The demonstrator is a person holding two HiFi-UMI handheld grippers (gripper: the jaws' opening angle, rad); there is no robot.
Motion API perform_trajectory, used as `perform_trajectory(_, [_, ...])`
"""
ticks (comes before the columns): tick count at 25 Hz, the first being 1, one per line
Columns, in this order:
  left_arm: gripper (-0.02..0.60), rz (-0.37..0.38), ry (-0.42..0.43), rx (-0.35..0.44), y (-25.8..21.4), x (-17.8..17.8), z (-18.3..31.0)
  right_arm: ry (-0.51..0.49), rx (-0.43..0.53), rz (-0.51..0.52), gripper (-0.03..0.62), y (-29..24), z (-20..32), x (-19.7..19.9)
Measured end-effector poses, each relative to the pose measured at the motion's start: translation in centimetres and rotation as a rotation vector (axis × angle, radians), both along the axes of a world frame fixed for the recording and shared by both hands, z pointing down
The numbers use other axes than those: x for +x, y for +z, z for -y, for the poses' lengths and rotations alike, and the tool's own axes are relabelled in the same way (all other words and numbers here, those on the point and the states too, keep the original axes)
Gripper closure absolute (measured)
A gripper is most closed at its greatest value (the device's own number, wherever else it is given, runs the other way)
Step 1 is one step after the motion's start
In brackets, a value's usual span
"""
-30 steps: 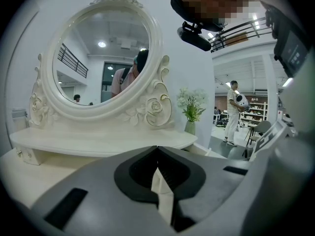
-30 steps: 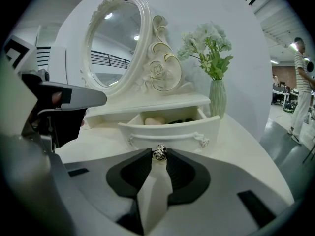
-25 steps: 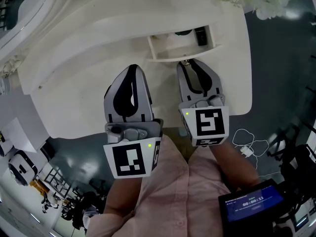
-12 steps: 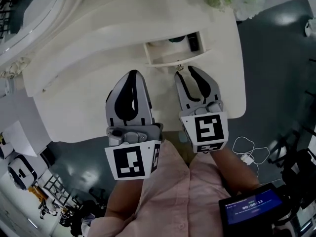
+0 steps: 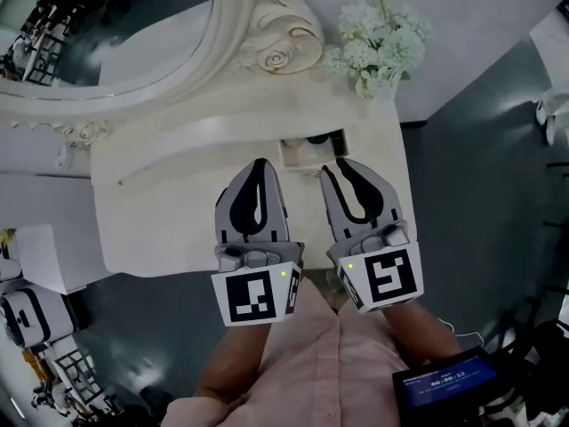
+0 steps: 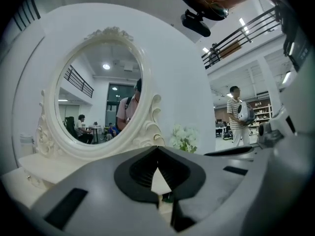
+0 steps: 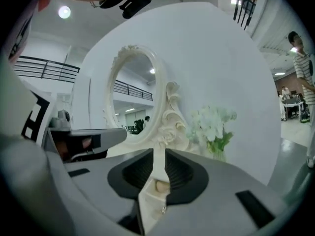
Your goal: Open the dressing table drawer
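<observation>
The white dressing table has a small drawer standing pulled out, with dark items inside; its knob faces me. My right gripper hovers just in front of the knob, jaws narrowly apart and closing with nothing between them. Through that gap in the right gripper view I see the drawer and knob below. My left gripper hangs over the tabletop left of the drawer, fingertips touching and empty.
An oval mirror in an ornate white frame stands at the back, with white flowers to its right. Dark floor lies right of the table's edge. A small screen sits at my lower right. A person walks in the background.
Both grippers have risen and drawn back from the drawer front, the right one more. The head view has tilted up, bringing the mirror and flowers in. The drawer stays pulled out.
</observation>
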State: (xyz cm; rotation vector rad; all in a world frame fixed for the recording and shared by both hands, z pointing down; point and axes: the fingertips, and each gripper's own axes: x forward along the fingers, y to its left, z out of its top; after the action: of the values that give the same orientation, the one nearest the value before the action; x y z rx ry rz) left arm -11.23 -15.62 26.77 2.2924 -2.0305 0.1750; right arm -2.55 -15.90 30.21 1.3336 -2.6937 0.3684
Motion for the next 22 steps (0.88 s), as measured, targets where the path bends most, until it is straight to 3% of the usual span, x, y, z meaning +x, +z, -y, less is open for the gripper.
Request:
perform_trajectory(4, [0.560,0.023,-0.005,0.079,-3.6,0.6,-0.6,-0.005,0.129,0.002,0.559,-5.0,-0.1,0.2])
perform_trajectory(10, [0.560,0.041,-0.020,0.166,-6.9,0.8,-0.8,0.025,0.257,0.027,0.571,-9.2,0.6,0.6])
perform_trajectory(22, [0.560,0.047,-0.013,0.184,-7.5,0.7,-1.1,0.025,0.305,0.014,0.576,-10.4,0.4,0.2])
